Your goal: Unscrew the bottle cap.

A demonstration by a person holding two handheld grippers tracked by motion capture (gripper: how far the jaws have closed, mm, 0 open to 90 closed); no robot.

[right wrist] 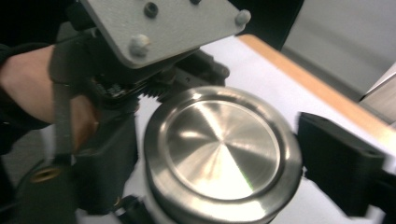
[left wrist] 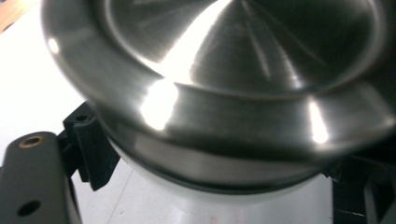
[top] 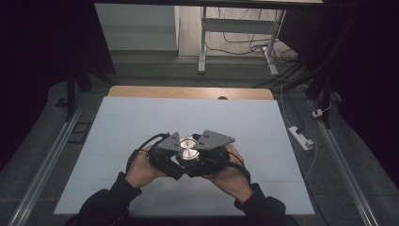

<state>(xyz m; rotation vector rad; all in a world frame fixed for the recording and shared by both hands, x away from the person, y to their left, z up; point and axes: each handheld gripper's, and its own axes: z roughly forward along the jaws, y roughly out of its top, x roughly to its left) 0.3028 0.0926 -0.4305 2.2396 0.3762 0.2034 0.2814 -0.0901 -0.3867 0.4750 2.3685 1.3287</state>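
A round jar with a brushed steel lid (top: pixel 188 150) stands on the white sheet (top: pixel 188 117), a little nearer than the middle, between the person's two hands. My left gripper (top: pixel 181 157) is shut on the jar. In the left gripper view its black jaws flank the white body (left wrist: pixel 210 198) just under the lid (left wrist: pixel 243 70). My right gripper (top: pixel 195 149) comes in from the right. In the right gripper view its jaws stand against opposite sides of the lid's rim (right wrist: pixel 219 149). The left gripper's grey plate (right wrist: pixel 159 28) and the hand (right wrist: pixel 28 88) that holds it lie behind the lid.
The sheet covers a wooden table whose far edge (top: pixel 188 92) shows bare. A white power strip (top: pixel 301 137) with its cable lies on the floor to the right. A desk frame (top: pixel 202 47) and loose cables stand beyond the table. Metal rails (top: pixel 47 160) run along both sides.
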